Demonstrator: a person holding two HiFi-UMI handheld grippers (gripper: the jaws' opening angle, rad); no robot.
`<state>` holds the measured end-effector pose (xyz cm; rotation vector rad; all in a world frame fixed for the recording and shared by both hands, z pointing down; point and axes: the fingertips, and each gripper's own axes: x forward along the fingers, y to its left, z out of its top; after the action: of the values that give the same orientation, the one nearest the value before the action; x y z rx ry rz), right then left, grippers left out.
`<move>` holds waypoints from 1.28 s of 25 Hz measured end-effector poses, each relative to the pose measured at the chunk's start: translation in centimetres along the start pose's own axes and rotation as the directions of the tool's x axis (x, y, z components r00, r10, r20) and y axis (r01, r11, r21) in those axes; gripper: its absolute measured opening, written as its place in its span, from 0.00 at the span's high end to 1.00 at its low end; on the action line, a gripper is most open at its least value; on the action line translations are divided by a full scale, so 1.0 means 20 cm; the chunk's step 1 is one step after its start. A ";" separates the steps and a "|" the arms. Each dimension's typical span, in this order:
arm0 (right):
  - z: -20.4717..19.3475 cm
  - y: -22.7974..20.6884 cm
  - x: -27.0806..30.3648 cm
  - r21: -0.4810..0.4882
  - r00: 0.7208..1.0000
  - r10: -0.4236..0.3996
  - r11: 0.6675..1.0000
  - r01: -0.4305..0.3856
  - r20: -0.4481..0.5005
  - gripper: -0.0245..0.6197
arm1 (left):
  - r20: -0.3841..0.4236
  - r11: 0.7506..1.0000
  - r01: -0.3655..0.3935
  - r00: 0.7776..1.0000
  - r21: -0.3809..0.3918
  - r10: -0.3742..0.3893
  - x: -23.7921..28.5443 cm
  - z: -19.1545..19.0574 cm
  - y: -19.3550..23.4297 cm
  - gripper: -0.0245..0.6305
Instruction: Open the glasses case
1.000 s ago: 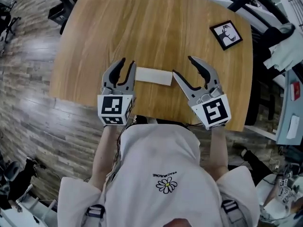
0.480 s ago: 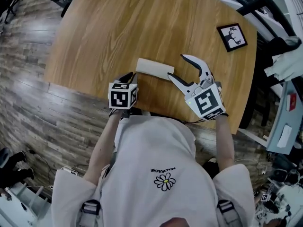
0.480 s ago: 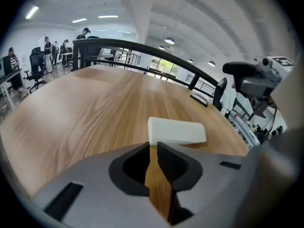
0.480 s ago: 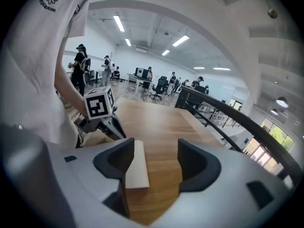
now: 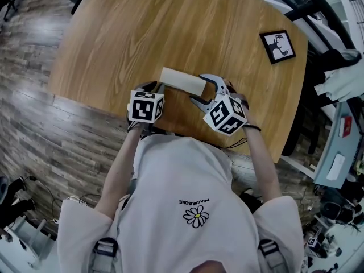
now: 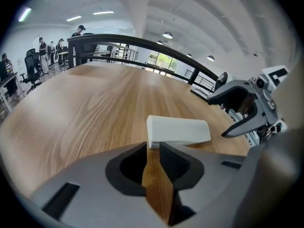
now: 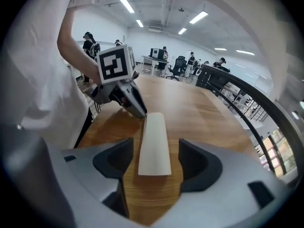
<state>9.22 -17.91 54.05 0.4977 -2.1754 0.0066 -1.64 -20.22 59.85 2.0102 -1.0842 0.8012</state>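
closed white glasses case (image 5: 182,79), bare wooden table (image 5: 170,27)

**Glasses case** (image 5: 182,81): one item, plain white and matt. The body is long and narrow, with a gently rounded top and flat-cut ends. It is recorded as closed; the seam of the lid cannot be made out. The case is laid flat on its base, not tilted, on the light wooden bench (image 5: 170,27). It is placed near the edge closest to the person, and its long axis is set roughly along that edge.
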 end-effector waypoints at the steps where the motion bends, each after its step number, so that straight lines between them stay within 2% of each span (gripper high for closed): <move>1: -0.03 0.01 0.03 -0.015 1.000 0.005 1.000 -0.006 -0.021 0.52 | -0.002 1.000 0.003 1.000 0.000 -0.003 0.01 0.00 0.00 0.82; 8: -0.18 0.07 0.16 -0.082 0.992 0.025 0.996 -0.036 -0.121 0.52 | -0.015 0.999 0.039 0.999 0.033 -0.038 0.03 0.00 -0.03 0.83; 11: -0.22 0.06 0.19 -0.086 0.990 0.007 0.996 -0.019 -0.140 0.52 | -0.019 0.998 0.043 0.999 0.036 -0.043 0.03 0.00 -0.03 0.83; 16: -0.24 0.02 0.23 -0.104 0.988 -0.048 0.994 0.032 -0.150 0.52 | -0.018 0.995 0.032 0.999 0.091 -0.030 0.03 0.00 -0.02 0.84; 19: -0.24 0.02 0.23 -0.105 0.987 -0.052 0.994 0.037 -0.150 0.53 | -0.022 0.995 0.026 0.999 0.100 -0.024 0.04 0.00 -0.02 0.84; 23: -0.23 0.01 0.21 -0.044 0.990 -0.030 0.999 0.024 -0.139 0.55 | -0.030 0.995 0.022 0.999 0.097 -0.020 0.03 0.00 -0.03 0.84; 32: -0.20 -0.01 0.19 0.079 0.987 0.086 0.994 -0.076 -0.138 0.56 | -0.037 0.993 0.022 0.999 0.113 -0.018 0.04 0.00 -0.02 0.85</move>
<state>10.33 -18.79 59.40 0.4367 -2.0603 0.1627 -0.91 -20.40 60.23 2.0893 -1.0166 0.9034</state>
